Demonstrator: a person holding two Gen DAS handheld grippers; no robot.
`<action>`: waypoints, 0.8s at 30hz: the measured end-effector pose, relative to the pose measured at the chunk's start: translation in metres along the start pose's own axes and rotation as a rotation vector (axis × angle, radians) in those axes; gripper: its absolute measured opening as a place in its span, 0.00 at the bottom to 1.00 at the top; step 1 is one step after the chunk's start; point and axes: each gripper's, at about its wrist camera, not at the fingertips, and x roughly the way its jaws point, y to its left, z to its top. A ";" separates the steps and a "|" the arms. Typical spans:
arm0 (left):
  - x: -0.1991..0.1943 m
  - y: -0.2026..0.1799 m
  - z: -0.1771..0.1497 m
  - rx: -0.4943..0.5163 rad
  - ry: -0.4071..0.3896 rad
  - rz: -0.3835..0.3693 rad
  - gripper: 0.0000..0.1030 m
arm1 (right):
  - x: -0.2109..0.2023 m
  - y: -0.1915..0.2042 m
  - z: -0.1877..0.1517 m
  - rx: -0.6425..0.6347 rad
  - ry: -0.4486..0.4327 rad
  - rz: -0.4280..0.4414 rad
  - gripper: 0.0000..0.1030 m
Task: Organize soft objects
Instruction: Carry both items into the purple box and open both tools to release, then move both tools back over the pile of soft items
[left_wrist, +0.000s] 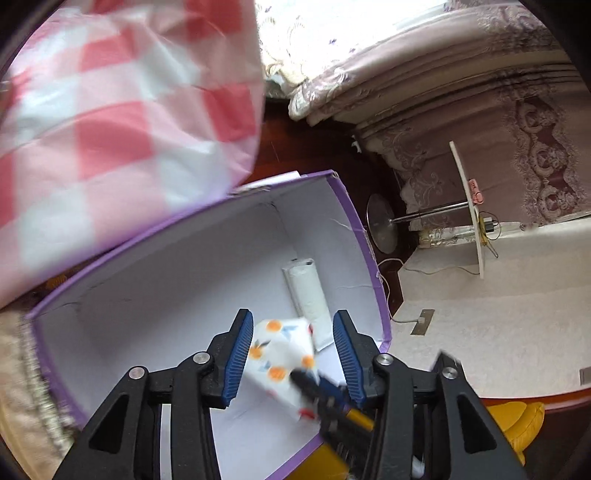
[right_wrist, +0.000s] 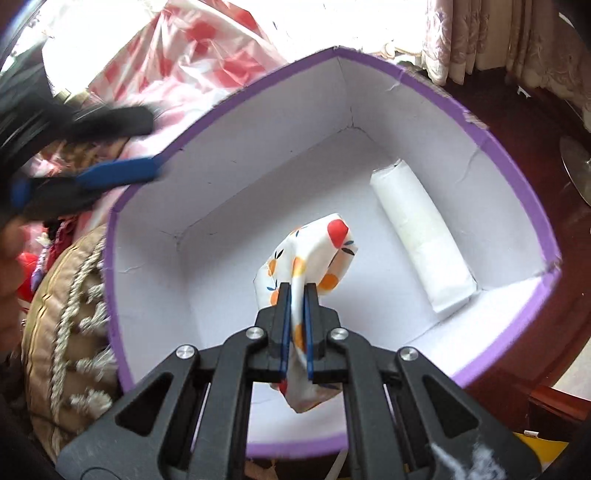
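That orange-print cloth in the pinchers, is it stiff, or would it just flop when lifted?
Probably floppy: the cloth bunches and folds above the shut right gripper and sags below it. Likely light, since a thin pinch holds the whole bundle over the box. It seems unlikely to roll, more likely to slump where dropped.

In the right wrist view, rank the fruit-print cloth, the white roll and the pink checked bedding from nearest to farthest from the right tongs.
1. Fruit-print cloth: clamped in the right tongs, hanging over the purple box.
2. White roll: lying on the box floor, to the right.
3. Pink checked bedding: beyond the box's far rim, upper left.
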 end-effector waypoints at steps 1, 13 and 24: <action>-0.016 0.009 -0.007 0.001 -0.023 -0.003 0.45 | 0.005 0.000 0.002 0.000 0.008 -0.001 0.09; -0.158 0.103 -0.083 0.070 -0.314 0.114 0.57 | 0.034 -0.003 0.008 -0.015 0.140 -0.148 0.31; -0.237 0.186 -0.131 -0.043 -0.505 0.314 0.57 | -0.041 0.074 0.029 -0.162 0.004 -0.073 0.54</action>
